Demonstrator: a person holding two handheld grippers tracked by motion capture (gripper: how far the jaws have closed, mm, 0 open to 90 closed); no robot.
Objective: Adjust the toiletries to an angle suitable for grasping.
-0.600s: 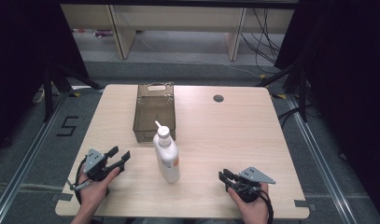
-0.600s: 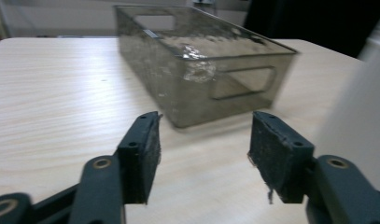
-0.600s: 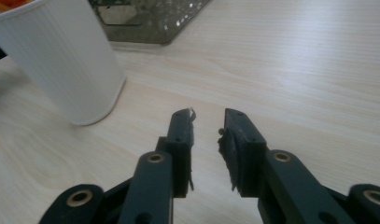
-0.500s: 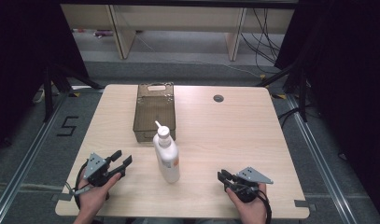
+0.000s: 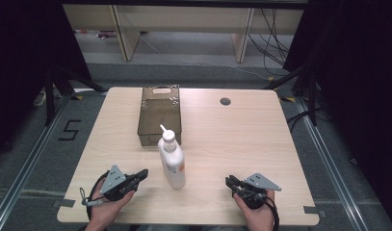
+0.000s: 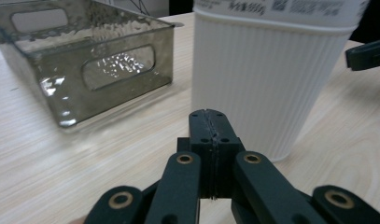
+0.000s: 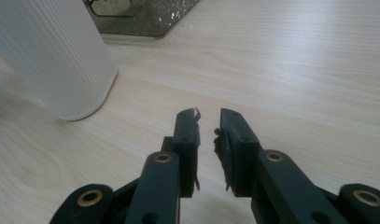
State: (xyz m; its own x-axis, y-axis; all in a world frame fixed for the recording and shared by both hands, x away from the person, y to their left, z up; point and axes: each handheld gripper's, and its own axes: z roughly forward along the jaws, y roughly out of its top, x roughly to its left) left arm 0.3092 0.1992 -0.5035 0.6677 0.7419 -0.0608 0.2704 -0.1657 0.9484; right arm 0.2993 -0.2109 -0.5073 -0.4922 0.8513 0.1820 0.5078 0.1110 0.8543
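Observation:
A white ribbed pump bottle [image 5: 171, 161] stands upright at the table's front middle, and it also looms close in the left gripper view [image 6: 267, 79] and at the left of the right gripper view [image 7: 47, 56]. My left gripper [image 5: 141, 174] lies on the table just left of the bottle, jaws shut on nothing [image 6: 210, 122], pointing at its base. My right gripper [image 5: 229, 181] rests to the bottle's right, slightly open with an empty gap [image 7: 209, 120]. Behind the bottle sits a smoky transparent bin [image 5: 160, 114], empty [image 6: 85, 60].
The light wooden table [image 5: 232, 139] has a round cable hole [image 5: 225, 101] at the back right. Shelving and cables stand on the floor beyond the far edge. A person's hands hold both grippers near the front edge.
The left gripper has slid a little right toward the bottle and its jaws have closed. The right gripper has hardly moved.

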